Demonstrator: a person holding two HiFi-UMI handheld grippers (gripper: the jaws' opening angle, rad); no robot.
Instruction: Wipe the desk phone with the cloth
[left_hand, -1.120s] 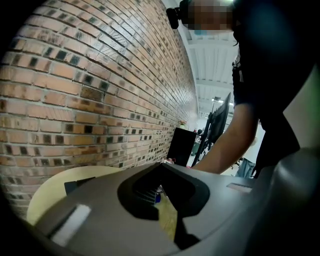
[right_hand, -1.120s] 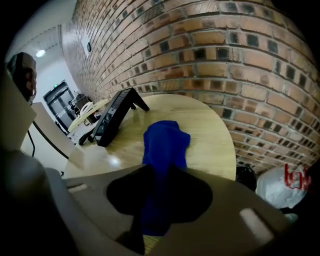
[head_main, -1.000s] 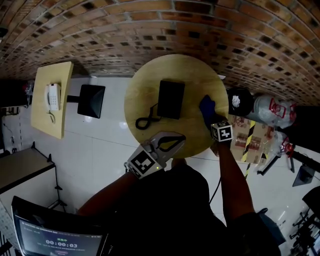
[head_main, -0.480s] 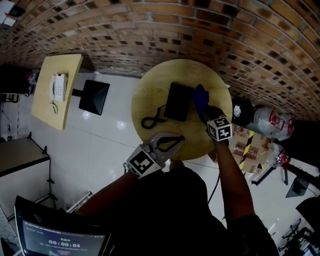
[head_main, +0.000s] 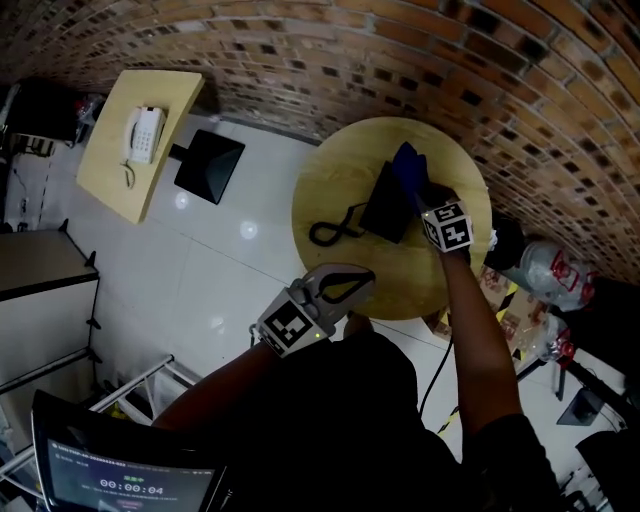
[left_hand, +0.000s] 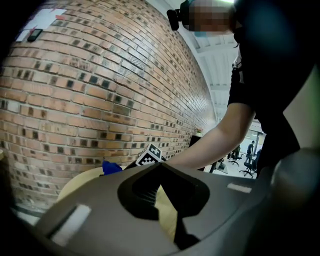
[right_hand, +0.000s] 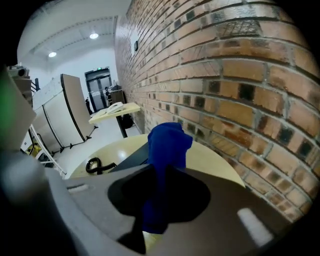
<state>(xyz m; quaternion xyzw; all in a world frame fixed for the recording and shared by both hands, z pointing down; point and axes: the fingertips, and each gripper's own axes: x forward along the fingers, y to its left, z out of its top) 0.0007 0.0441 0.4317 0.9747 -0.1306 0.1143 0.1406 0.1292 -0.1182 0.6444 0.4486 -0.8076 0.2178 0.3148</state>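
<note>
Reaching out, right arm (head_main: 472, 315) tilts tongs (right_hand: 159, 200) downward, pinching cloth (right_hand: 168, 145) by desk phone (head_main: 386, 207)

Office-type workroom. Red-brown brick wall (head_main: 300, 50), glossy white tiled floor (head_main: 200, 280). Round pale wooden table (head_main: 340, 180) carries black desk phone (head_main: 388, 205); left, rectangular wooden side table (head_main: 175, 95) with white desk phone (head_main: 143, 133). Black swivel chairs (left_hand: 246, 167) far off.

Left claw (head_main: 366, 281) held back, jaws together and empty; outstretched right claw (head_main: 420, 192) pinches the blue cloth (right_hand: 169, 140).
</note>
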